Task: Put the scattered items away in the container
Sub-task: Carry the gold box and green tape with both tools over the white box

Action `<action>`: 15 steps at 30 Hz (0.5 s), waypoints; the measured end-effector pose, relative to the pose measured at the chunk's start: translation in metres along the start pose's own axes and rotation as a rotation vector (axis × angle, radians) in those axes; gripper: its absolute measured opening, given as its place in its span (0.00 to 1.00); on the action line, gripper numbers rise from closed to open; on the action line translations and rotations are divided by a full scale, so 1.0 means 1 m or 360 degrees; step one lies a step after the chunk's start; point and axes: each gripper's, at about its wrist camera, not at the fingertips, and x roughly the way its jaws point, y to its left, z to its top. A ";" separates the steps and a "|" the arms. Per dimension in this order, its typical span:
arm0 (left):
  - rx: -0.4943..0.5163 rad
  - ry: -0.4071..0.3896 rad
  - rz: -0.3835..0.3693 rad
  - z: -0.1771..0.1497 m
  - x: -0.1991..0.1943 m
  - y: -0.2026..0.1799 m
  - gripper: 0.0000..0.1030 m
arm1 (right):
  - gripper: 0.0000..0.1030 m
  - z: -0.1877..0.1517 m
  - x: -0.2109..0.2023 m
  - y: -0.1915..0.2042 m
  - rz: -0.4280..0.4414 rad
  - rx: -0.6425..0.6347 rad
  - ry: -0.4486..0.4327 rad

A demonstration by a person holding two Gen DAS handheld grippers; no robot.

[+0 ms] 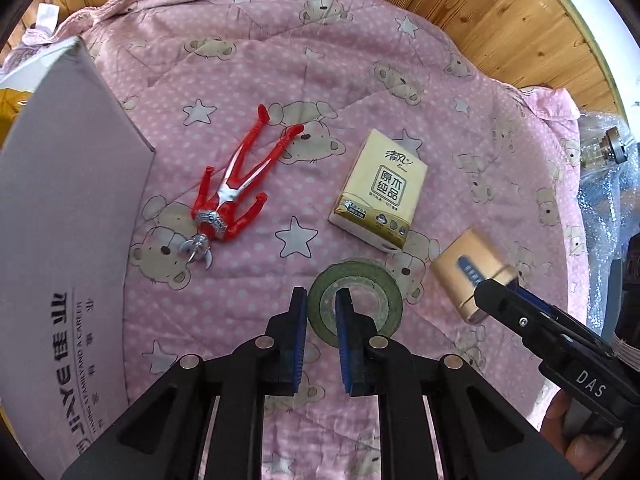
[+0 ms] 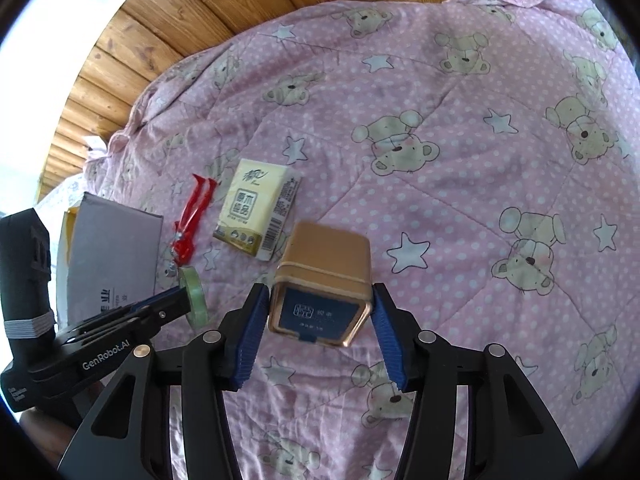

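Observation:
My left gripper point(image 1: 321, 300) is shut on the near wall of a green tape roll point(image 1: 360, 280), one finger outside the ring and one in its hole. In the right wrist view the gold tin point(image 2: 324, 260) with a dark blue label sits between the blue pads of my right gripper point(image 2: 319, 288), which is shut on its sides. It looks blurred and off the quilt. A red and silver toy figure point(image 1: 236, 200) and a yellow tissue pack point(image 1: 380, 188) lie on the pink quilt. The cardboard box point(image 1: 68, 200) stands at the left with its flap up.
The pink bear-print quilt point(image 1: 360, 60) covers the work area over a wooden floor point(image 1: 500, 8). Bubble wrap and a glass bottle point(image 1: 600, 148) lie past the quilt's right edge. A hand point(image 1: 576, 440) holds the right gripper's handle.

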 end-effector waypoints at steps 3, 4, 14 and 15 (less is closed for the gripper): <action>0.0003 -0.0016 -0.0005 -0.007 -0.013 -0.001 0.15 | 0.51 -0.004 -0.005 0.003 -0.0001 -0.0003 -0.0003; 0.0004 -0.0021 -0.0007 -0.008 -0.016 -0.001 0.15 | 0.51 -0.006 -0.007 0.005 -0.0001 -0.0005 -0.0006; -0.0014 -0.0053 -0.0040 -0.026 -0.037 0.002 0.15 | 0.51 -0.022 -0.026 0.021 -0.0007 -0.0045 -0.0026; -0.0013 -0.0061 -0.0045 -0.028 -0.041 0.002 0.15 | 0.51 -0.024 -0.028 0.023 -0.0008 -0.0053 -0.0028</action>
